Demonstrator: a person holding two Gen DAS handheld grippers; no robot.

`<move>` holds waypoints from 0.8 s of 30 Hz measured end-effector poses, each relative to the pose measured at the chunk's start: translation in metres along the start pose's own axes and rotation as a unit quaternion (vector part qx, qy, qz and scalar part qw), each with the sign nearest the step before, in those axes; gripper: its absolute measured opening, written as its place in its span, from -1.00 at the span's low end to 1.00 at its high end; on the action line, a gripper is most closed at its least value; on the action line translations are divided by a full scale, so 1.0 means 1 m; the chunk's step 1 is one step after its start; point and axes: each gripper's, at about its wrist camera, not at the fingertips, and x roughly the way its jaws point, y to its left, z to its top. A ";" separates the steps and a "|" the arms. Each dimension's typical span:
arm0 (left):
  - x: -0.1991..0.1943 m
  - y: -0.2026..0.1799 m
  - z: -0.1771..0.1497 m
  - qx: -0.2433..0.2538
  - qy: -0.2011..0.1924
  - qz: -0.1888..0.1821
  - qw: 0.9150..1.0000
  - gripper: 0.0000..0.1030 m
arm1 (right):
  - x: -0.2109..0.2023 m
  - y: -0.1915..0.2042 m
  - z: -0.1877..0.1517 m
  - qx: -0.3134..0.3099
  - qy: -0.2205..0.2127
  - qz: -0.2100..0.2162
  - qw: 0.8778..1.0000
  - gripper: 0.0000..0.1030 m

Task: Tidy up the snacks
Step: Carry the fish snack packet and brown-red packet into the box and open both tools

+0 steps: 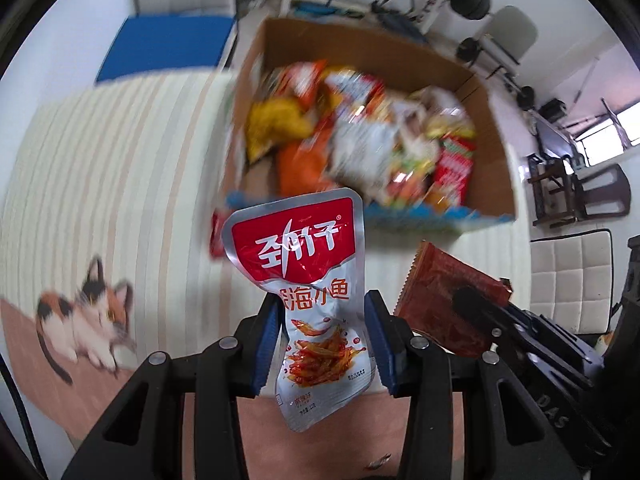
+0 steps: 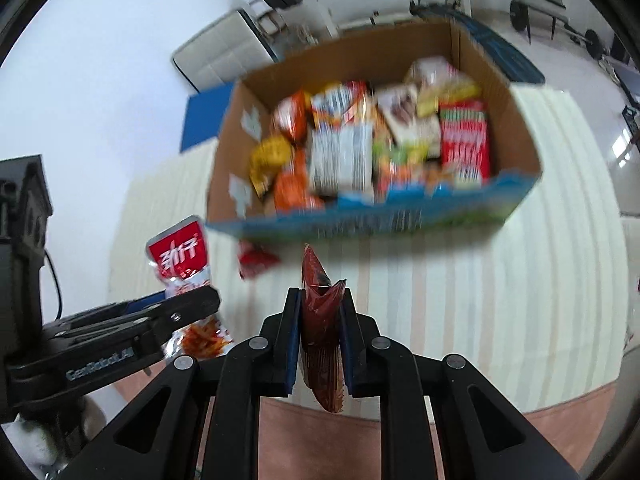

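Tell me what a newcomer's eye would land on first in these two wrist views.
First, the silver-and-red fish snack pouch pinched upright in the left gripper, filling the lower middle of the left wrist view. Beside it, the right gripper clamps a dark red packet edge-on. Beyond both sits the open cardboard box crammed with colourful snack bags on the striped cloth, with a small red packet lying before the box's front wall.

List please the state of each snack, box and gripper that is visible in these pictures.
left gripper: shut on the silver fish pouch.
silver fish pouch: held, crumpled, off the mat.
right gripper: shut on the dark red packet.
dark red packet: held, pinched between the pads.
cardboard box: open, upright, crowded with snacks.
small red packet: lies loose beside the box.
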 end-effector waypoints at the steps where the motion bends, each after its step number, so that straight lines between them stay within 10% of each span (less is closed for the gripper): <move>1: -0.002 -0.008 0.011 0.007 -0.005 -0.002 1.000 -0.24 | -0.011 -0.004 0.010 0.000 -0.011 0.003 1.000 -0.64; 14: 0.045 -0.015 0.126 0.062 -0.005 0.064 0.996 -0.23 | -0.008 -0.060 0.119 0.026 -0.039 -0.033 0.998 -0.64; 24: 0.105 -0.003 0.144 0.081 0.047 0.131 0.987 -0.23 | 0.031 -0.099 0.133 0.050 -0.019 -0.079 0.995 -0.63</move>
